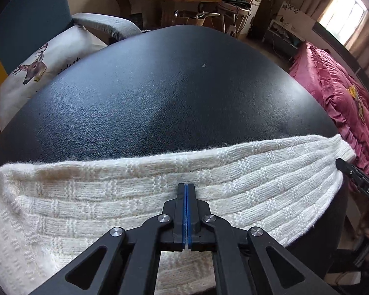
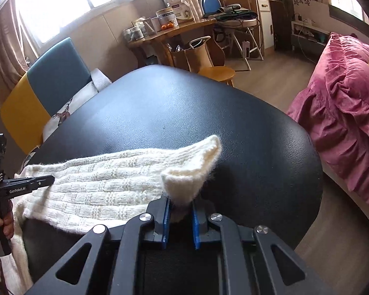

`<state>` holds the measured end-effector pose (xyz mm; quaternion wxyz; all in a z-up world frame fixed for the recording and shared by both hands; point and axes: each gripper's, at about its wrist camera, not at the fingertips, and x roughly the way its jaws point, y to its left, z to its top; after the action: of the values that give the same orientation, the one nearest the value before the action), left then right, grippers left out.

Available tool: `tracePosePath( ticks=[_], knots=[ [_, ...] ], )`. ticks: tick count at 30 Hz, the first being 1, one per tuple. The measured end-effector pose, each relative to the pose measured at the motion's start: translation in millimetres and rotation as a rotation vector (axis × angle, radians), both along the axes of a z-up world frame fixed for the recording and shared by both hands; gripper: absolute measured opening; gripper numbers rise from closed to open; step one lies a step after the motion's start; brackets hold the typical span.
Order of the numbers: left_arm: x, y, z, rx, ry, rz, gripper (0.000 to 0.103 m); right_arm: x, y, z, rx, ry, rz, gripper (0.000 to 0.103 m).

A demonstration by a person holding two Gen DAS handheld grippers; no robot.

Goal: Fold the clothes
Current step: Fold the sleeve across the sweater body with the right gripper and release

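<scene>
A cream knitted sweater [image 1: 110, 196] lies in a long band along the near edge of a black leather-topped table [image 1: 172, 86]. My left gripper [image 1: 187, 186] is shut, pads together, with its tips resting on the knit and no fabric visible between them. In the right wrist view the sweater [image 2: 98, 184] stretches left, and one end is lifted into a peak. My right gripper [image 2: 180, 211] is shut on that end, the cream fabric filling the gap between its blue pads. The left gripper [image 2: 50, 180] shows at the left edge, held by a hand [image 2: 2, 221].
A pink bedspread [image 2: 344, 113] lies close to the table's right side. An armchair with a deer cushion [image 1: 37, 71] stands at the left. A wooden desk [image 2: 179, 32] and a round stool [image 2: 217, 72] stand beyond the table's far edge [image 2: 184, 113].
</scene>
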<state>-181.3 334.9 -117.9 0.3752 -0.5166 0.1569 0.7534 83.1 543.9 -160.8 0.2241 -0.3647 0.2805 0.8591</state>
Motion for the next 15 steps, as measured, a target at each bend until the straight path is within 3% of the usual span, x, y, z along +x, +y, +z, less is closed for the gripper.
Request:
tracePosePath(
  ticks=[3, 6, 8, 11, 15],
  knots=[
    [-8, -7, 5, 0.041, -0.061, 0.032, 0.0, 13, 6, 7, -0.057, 0.039, -0.037, 0.024],
    [-21, -31, 20, 0.135, -0.14, 0.084, 0.0, 27, -1, 33, 0.028, 0.059, -0.059, 0.024],
    [-34, -65, 43, 0.213, -0.136, 0.131, 0.001, 29, -13, 51, 0.08, 0.066, -0.033, 0.028],
    [-55, -137, 77, 0.272, -0.087, 0.201, 0.001, 10, -46, 66, 0.092, 0.075, 0.108, 0.028],
    [-61, -213, 78, 0.246, -0.016, 0.263, 0.001, -54, -118, 62, 0.073, 0.067, 0.358, 0.028]
  ],
)
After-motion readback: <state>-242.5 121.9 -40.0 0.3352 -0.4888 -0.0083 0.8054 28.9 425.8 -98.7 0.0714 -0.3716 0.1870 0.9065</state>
